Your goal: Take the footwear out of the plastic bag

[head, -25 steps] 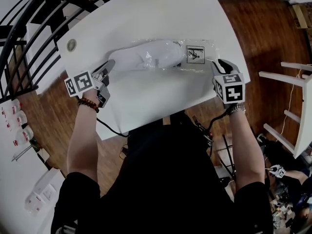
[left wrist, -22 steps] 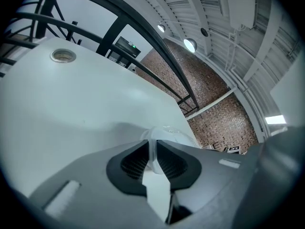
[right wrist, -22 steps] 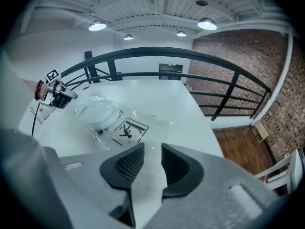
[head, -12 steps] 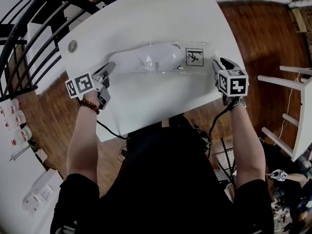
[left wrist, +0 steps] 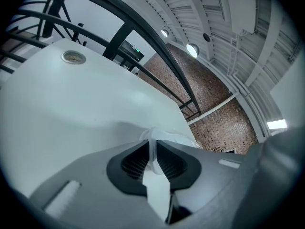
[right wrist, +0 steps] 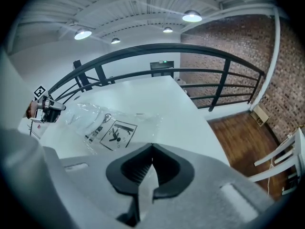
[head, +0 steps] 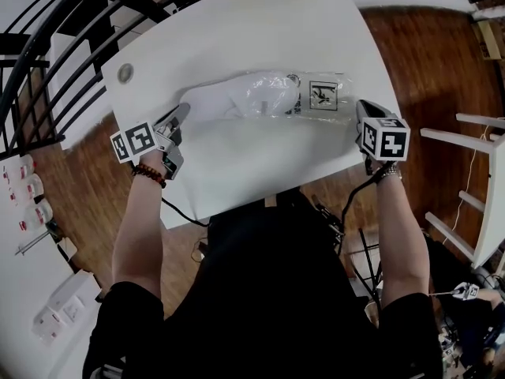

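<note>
Head view: white soft footwear point(head: 217, 99) lies inside a clear crinkled plastic bag point(head: 272, 93), left of the bag's black-and-white warning label point(head: 323, 95).

Left gripper view: left gripper point(left wrist: 153, 144) is clamped on the footwear's thin edge, far from the label.

Right gripper view: right gripper point(right wrist: 152, 149) jaws have just closed, empty, short of the label.

Film judged light and slippery; grip its label end.

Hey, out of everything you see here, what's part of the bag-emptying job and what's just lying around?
Job: plastic bag; white footwear inside it; left tool, shut on the bag's end; right tool, jaws just closed, nothing visibly between them.
Lying about: table grommet; white chair; railing.
</note>
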`<state>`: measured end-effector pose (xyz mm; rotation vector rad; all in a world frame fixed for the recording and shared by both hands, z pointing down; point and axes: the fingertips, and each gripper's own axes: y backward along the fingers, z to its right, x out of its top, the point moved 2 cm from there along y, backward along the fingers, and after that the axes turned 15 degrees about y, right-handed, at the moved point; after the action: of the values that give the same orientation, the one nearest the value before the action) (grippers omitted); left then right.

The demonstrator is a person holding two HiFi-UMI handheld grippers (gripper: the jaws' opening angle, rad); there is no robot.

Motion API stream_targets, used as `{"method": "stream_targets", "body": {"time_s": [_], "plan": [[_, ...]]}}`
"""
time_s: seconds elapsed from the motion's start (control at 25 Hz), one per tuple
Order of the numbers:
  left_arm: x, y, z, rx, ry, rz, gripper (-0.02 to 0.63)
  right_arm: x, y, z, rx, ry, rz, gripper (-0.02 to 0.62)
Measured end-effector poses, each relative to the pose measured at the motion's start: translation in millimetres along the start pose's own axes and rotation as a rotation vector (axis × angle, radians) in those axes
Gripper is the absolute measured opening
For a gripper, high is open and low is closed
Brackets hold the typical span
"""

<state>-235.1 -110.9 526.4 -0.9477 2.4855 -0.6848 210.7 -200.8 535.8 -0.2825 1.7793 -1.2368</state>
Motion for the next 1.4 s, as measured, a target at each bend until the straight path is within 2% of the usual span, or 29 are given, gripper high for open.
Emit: {"method": "stream_targets", "body": {"time_s": [0.88,1.08,1.4], "plan": [[-0.8,41.6,-34.3,0.015,0.13,0.19,0.067,-56.6,32.1,52.9,-0.166,-0.122,-0.012,-0.008],[-5.0,48.6,-37.9,0.017,0.153,0.236,0.066,-75.2,43.7,62.3,-0.202,-0.158,-0.024,-0.008],[-9.8,56.1,-36.4,0.021,0.189,0.329,0.064,-84.1,55.4,70.0,-0.244,-0.211,-0.013,-0.008]]}}
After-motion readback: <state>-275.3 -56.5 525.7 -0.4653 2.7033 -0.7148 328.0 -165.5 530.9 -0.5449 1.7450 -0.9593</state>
